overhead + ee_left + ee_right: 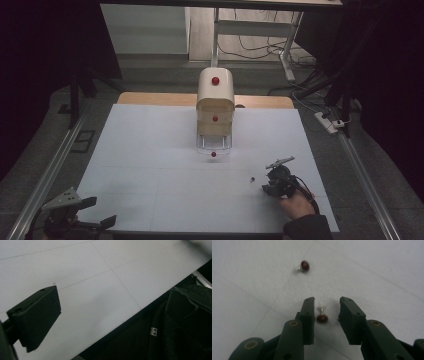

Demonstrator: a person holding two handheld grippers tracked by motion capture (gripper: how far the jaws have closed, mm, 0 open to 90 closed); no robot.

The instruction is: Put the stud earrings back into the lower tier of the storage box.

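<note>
Right gripper [326, 320]: low over the counter [150, 165], jaws parted narrowly, 1 on either side of a small dark-red earring [322, 318] lying flat between them. Neither jaw appears to touch it. Placement reads as lined up for a pinch on the bead.

A 2nd earring [304, 265] lies just beyond the jaw tips, apart from the first; in the high view it may be the dark speck beside the gripper, too small to be sure.

Farther out, mid-counter: a cream cabinet of little drawers [215, 107] with red knobs, its clear bottom drawer [214, 146] pulled forward, likely to receive the earrings.

Left gripper [95, 212]: parked at the near left corner of the counter, jaws wide and empty, clear of the work.
</note>
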